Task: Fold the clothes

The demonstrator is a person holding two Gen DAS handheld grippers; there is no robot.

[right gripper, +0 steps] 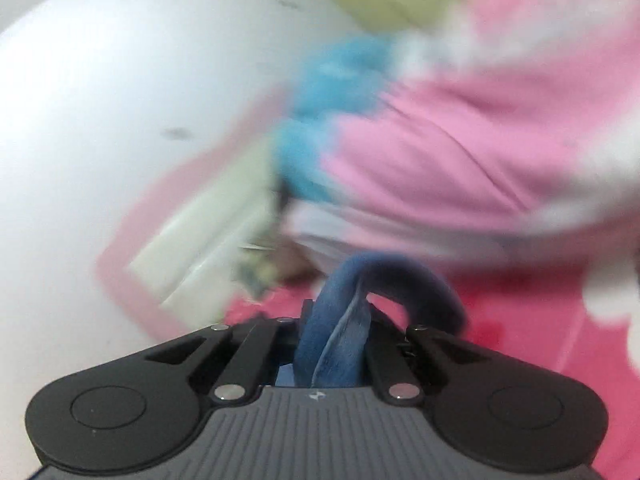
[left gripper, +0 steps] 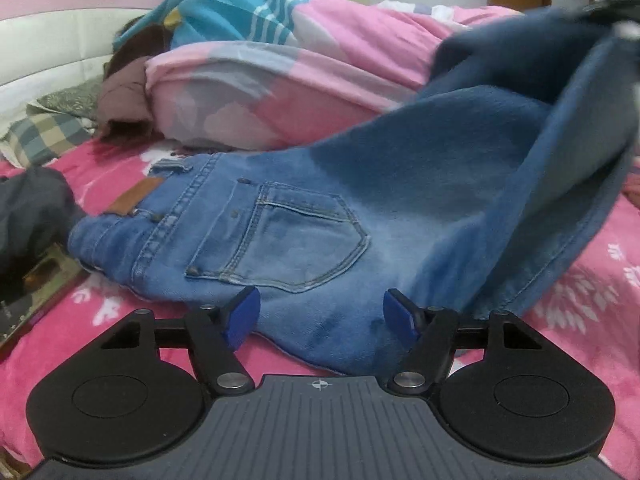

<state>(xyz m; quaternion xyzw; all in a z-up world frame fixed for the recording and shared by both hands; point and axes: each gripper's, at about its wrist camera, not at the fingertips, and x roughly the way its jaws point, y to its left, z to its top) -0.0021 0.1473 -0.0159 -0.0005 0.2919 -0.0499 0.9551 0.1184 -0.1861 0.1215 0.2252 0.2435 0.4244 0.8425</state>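
1. Tongs status: left tongs (left gripper: 322, 316) stand part open, nothing betw. the blue pads (left gripper: 243, 318); they hang just over the near edge of the jeans (left gripper: 304, 232), not pressing on them. Right tongs (right gripper: 335, 344) are clamped hard on a bunched fold of denim (right gripper: 340, 332); cloth fills the gap and loops out past the tips.
2. Key relation: I read the jeans' long axis as running left to right across the left wrist view, waistband at left, legs at right. The seat lies directly ahead of the left tongs. The leg end (left gripper: 560, 128) is lifted high at upper right, where the right tongs' body shows only as a dark blur at the frame edge.
3. Nearer hand: left is nearer the seat and waistband; right has the leg end.
4. Judgement: the fold turns on carrying the raised leg end leftward over the seat toward the waistband, w/ the left tongs placed to pin or grip the near edge. Not yet done.
5. Location: jeans rest on the bed (left gripper: 592, 292), on a pink patterned sheet, in front of a heaped pink and teal quilt (left gripper: 280, 80).
6. Appearance: mid-blue denim, faded pale around the back pocket (left gripper: 288, 240), darker toward the legs; tan waistband patch (left gripper: 136, 196); back side up. Right wrist view heavily blurred; no more detail there.
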